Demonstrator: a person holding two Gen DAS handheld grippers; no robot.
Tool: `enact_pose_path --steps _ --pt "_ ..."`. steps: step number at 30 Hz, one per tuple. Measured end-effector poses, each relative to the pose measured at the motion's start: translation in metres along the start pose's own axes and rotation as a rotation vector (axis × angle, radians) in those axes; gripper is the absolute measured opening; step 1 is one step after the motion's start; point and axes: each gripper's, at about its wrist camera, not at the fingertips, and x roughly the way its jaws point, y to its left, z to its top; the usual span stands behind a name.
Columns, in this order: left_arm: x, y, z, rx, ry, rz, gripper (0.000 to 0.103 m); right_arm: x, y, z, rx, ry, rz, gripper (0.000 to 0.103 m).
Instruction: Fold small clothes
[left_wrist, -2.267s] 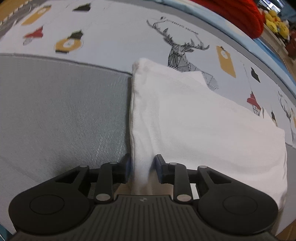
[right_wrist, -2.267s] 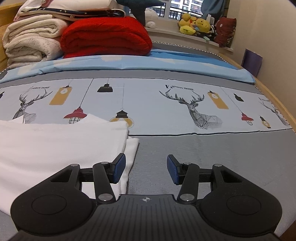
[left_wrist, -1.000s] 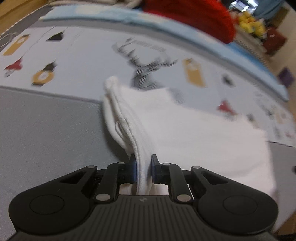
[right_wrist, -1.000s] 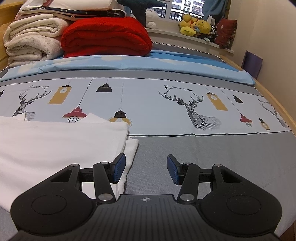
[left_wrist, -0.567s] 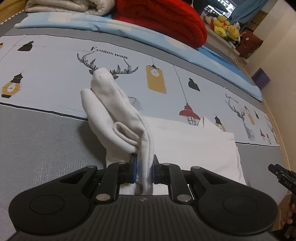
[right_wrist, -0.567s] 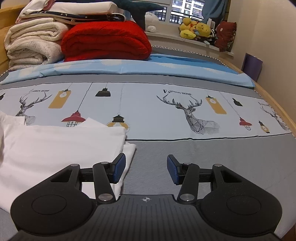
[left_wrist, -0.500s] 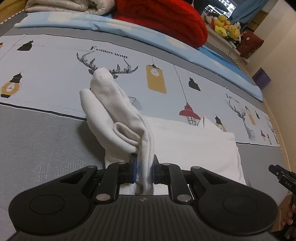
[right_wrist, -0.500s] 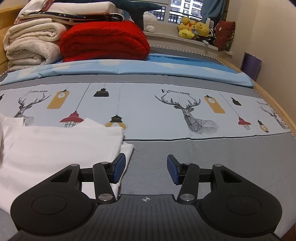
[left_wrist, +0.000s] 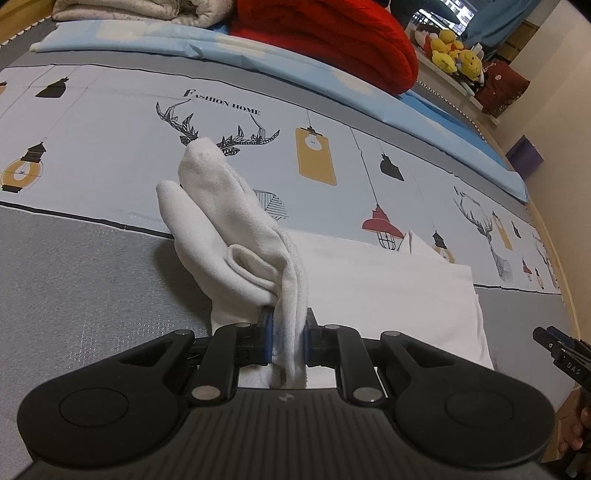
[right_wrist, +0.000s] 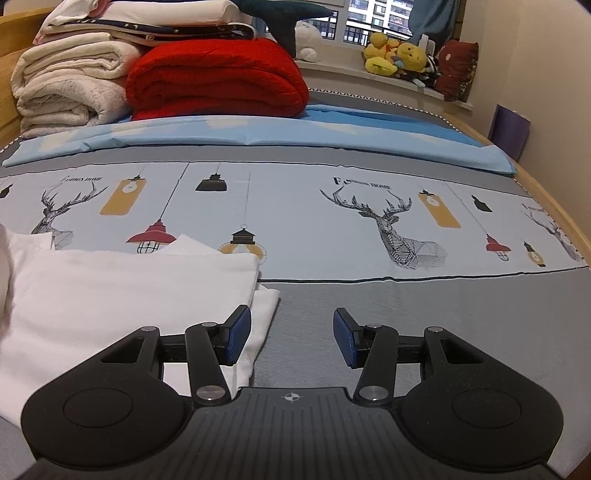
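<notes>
A white garment (left_wrist: 388, 288) lies partly folded on the bed. My left gripper (left_wrist: 288, 341) is shut on its left edge, and the lifted cloth (left_wrist: 221, 229) stands up in a bunched ridge in front of the fingers. In the right wrist view the same white garment (right_wrist: 122, 295) lies flat at the left. My right gripper (right_wrist: 291, 334) stands open just above its right edge, the left fingertip (right_wrist: 238, 334) over the cloth and the other over grey sheet, with nothing between them. The tip of the right gripper (left_wrist: 557, 350) shows at the left wrist view's right edge.
The bed sheet (right_wrist: 332, 229) has printed deer and lamps, with a grey band (right_wrist: 443, 317) in front. Folded red (right_wrist: 218, 81) and cream blankets (right_wrist: 66, 85) are stacked at the head of the bed. Plush toys (right_wrist: 395, 55) sit on the window ledge. A wooden bed edge (right_wrist: 554, 206) runs along the right.
My left gripper has lifted the garment's left edge off the bed and carried it to the right, so the cloth now stands bunched above the flat part. The right gripper has stayed put.
</notes>
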Motion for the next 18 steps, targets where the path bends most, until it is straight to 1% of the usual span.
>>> enact_pose_path --steps 15,18 --pt "0.0004 -0.0024 -0.0007 0.003 -0.001 0.007 0.016 0.0006 -0.0005 0.0005 0.003 0.002 -0.001 0.051" --pt "-0.0002 -0.0027 -0.0006 -0.001 -0.007 -0.001 0.016 0.0002 -0.0006 0.0006 0.002 -0.001 0.001 0.051"
